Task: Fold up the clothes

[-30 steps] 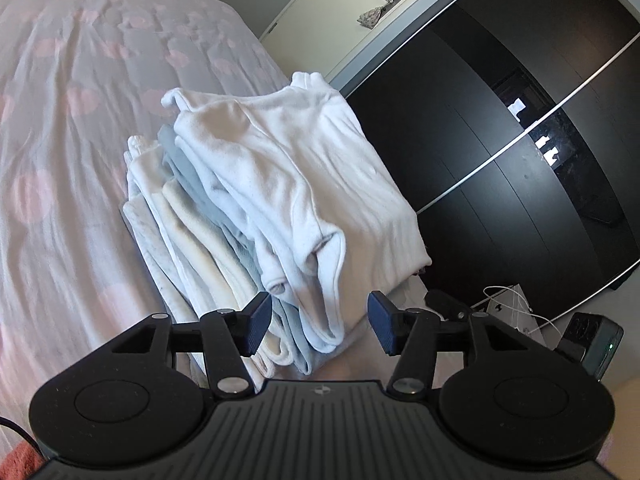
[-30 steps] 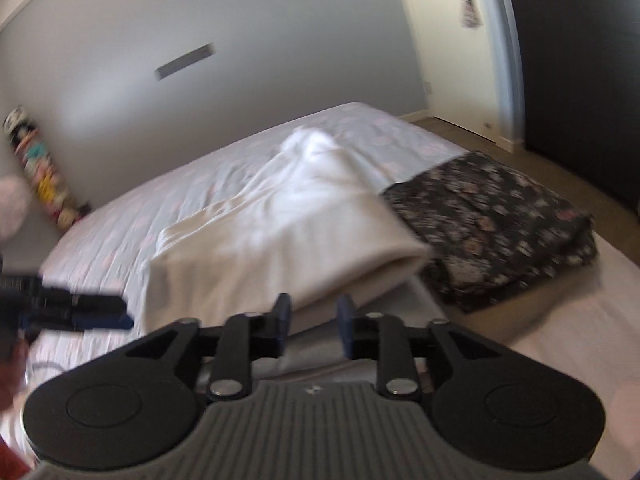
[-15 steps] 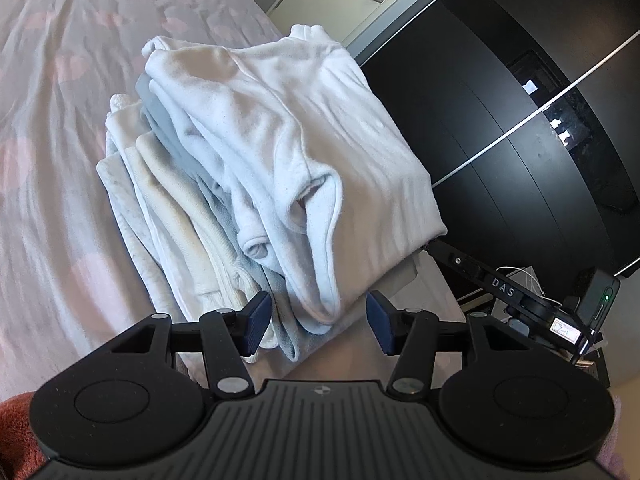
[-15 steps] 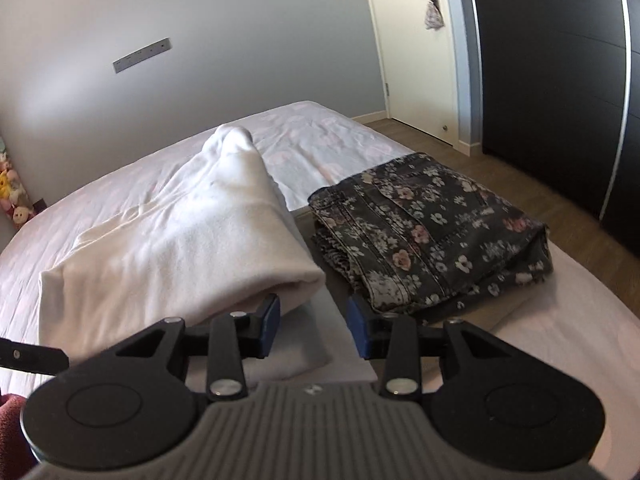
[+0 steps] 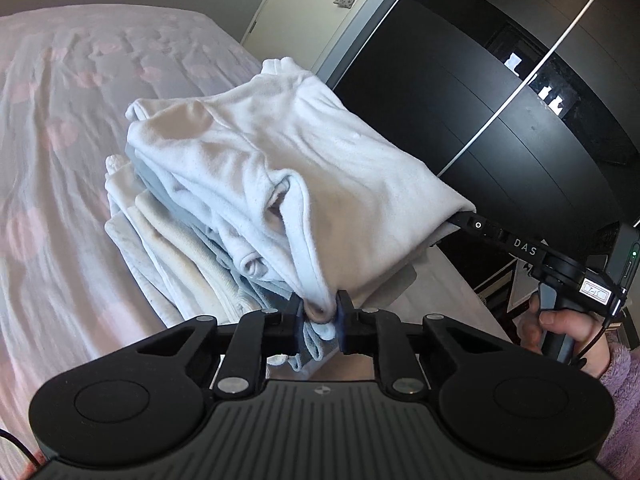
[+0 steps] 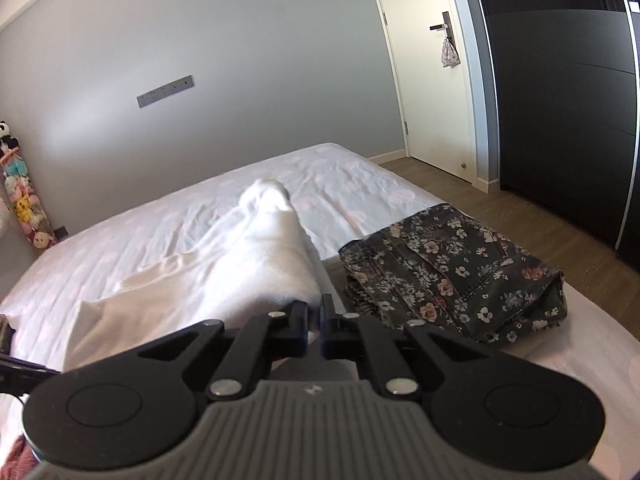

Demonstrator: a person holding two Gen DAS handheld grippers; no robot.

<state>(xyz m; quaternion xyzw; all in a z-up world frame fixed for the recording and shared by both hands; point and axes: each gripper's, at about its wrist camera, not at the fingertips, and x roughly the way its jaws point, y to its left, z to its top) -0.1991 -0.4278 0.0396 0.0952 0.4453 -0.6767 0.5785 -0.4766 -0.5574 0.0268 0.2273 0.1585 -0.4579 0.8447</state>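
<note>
A folded white garment [image 5: 288, 184] lies on top of a stack of pale folded clothes [image 5: 180, 248] on the bed. My left gripper [image 5: 318, 316] is shut on the white garment's near corner. My right gripper [image 6: 315, 322] is shut on the garment's other edge, seen as a white mound [image 6: 240, 276] in the right wrist view. The right gripper also shows in the left wrist view [image 5: 472, 222], reaching under the garment's right side, held by a hand.
The bed sheet [image 5: 60, 168] is pale with pink spots. Folded dark floral jeans [image 6: 452, 272] lie on the bed right of the white garment. A black wardrobe [image 5: 500, 120] and a door [image 6: 432, 80] stand beyond the bed. Stuffed toys [image 6: 20, 204] hang at left.
Both grippers have closed on the white garment, the left on its near corner and the right on its side edge. The garment's front has lifted off the stack.
</note>
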